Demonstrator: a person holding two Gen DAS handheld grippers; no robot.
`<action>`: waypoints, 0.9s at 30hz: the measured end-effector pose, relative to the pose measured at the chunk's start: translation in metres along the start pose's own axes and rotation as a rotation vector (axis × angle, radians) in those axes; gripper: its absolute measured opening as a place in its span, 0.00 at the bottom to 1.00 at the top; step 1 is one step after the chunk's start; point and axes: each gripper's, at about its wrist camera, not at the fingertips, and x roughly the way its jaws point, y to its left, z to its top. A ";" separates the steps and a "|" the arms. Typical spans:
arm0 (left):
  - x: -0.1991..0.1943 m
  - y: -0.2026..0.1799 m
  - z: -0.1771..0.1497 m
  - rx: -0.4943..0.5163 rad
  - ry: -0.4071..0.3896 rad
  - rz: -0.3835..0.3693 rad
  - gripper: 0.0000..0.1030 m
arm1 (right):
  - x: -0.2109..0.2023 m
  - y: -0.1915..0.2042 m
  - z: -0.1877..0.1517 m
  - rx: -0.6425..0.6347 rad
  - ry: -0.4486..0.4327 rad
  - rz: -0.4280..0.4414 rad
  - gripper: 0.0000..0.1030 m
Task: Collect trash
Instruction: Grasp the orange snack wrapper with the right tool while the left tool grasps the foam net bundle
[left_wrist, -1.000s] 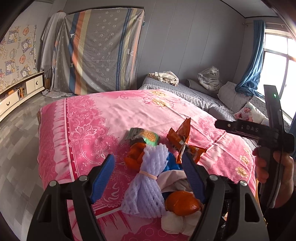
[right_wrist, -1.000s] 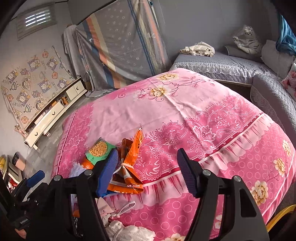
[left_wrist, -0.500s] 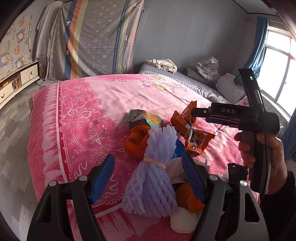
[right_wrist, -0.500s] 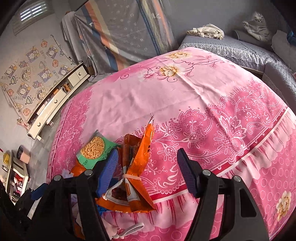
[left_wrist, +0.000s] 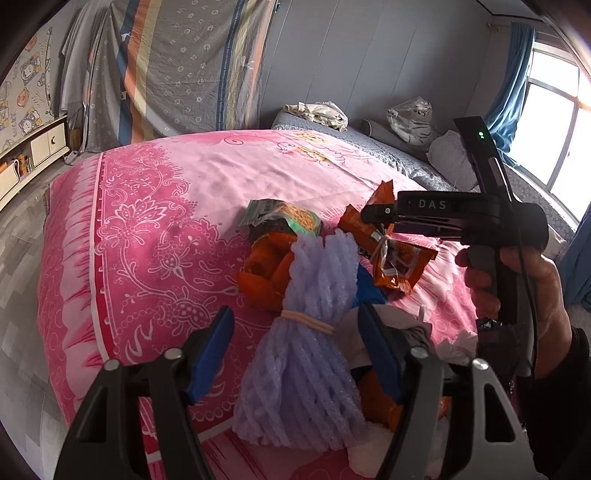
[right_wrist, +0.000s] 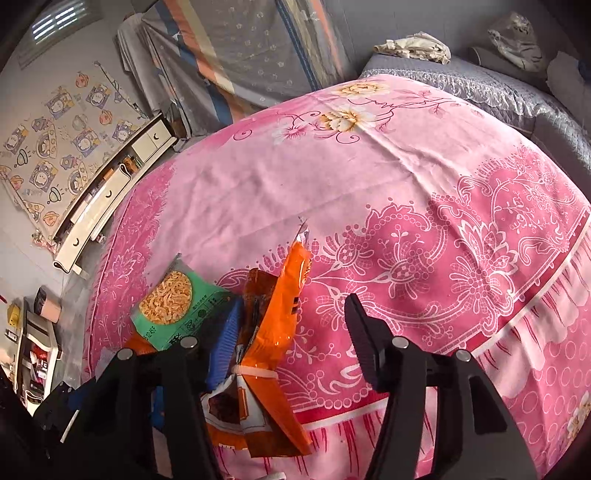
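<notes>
I've got both grippers low over the trash heap at the near edge of the pink floral bedspread (left_wrist: 166, 206). My left gripper (left_wrist: 299, 350) straddles the pale lilac bundle of foam fruit netting tied with a cream rubber band (left_wrist: 306, 325); its jaws have just been closing in, but the blue pads (left_wrist: 208, 350) stand clear of the netting on both sides, so nothing is gripped there yet. Under and beside that bundle I see crumpled orange plastic wrapping (left_wrist: 266, 273), a scrap of blue (left_wrist: 367, 291) and white crumpled paper (left_wrist: 454, 347). Just beyond it lies the green snack packet printed with a round of dried shrimp (right_wrist: 173, 299), flat on the spread. My right gripper (right_wrist: 295, 339) sits over the orange foil snack bag pinched at its waist by a pale band (right_wrist: 273, 332), whose torn top stands up towards the far side of the bed. Its jaws have just been narrowing too: the left blue pad lies right against the bag's side, though I can't tell if it is truly touching, and the right pad is well apart from it, so the bag is between the jaws but not clamped. In the left view a hand (left_wrist: 517, 288) holds that right gripper's black handle above the orange bag. Beyond the pink bed there's a grey quilted sofa (left_wrist: 406, 158).
</notes>
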 end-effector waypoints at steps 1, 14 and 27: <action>0.000 -0.001 -0.001 0.002 0.003 -0.004 0.56 | 0.001 0.000 0.000 0.000 0.001 -0.001 0.48; -0.006 -0.007 -0.007 0.033 -0.007 0.017 0.28 | -0.004 0.006 0.001 -0.032 -0.016 -0.008 0.18; -0.047 0.006 0.004 -0.041 -0.115 0.063 0.28 | -0.050 0.012 0.002 -0.046 -0.089 -0.010 0.17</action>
